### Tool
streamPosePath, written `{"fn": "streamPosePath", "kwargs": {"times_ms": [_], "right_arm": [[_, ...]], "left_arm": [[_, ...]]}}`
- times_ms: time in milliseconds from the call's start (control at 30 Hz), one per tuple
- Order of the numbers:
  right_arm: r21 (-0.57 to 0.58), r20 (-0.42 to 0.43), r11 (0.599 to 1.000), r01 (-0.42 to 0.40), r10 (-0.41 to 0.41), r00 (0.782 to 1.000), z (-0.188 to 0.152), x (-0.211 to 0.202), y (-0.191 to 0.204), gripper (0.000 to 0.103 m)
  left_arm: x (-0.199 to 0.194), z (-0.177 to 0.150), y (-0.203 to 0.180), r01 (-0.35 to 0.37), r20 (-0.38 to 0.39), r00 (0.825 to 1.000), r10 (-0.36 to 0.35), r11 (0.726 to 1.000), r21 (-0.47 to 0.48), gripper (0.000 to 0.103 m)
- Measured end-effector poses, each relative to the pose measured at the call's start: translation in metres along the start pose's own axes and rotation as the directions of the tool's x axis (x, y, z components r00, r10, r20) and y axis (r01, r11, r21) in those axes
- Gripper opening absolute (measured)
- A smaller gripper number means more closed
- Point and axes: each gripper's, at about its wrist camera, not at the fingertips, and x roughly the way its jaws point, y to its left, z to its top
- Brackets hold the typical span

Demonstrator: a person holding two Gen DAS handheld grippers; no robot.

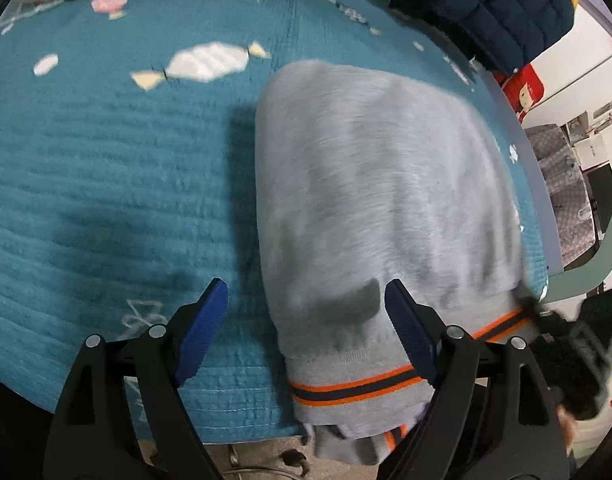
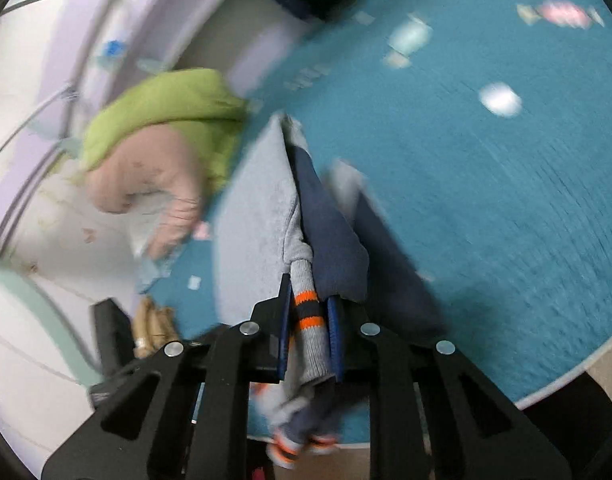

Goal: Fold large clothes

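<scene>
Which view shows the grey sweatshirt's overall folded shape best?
The left wrist view: the grey sweatshirt lies spread across the teal blanket, outline visible. The right wrist view shows only its striped hem clamped in the right gripper, blurred.

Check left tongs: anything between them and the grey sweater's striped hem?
Nothing visible. The left tongs stand open right over the grey sweater, hem exposed on the teal blanket. The right tongs already clamp its cuff.
</scene>
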Motion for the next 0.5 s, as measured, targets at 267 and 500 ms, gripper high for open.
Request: {"fn": "streamPosePath", "kwargs": {"times_ms": [267, 500], "right_arm": [[0.059, -0.117, 0.988, 0.143, -0.135, 0.984, 0.0, 0.026, -0.029, 0.054], [0.151, -0.202, 0.982, 0.111, -0.079, 0.976, -0.018, 0.037, -0.046, 0.066]], "left_arm": [[0.048, -0.006, 0.001, -0.001, -0.121, 0.993, -0.002, 1.0, -0.02, 0.086], [0.045, -0.005, 0.001, -0.003, -0.12, 0.993, 0.001, 1.0, -0.014, 0.087]]}}
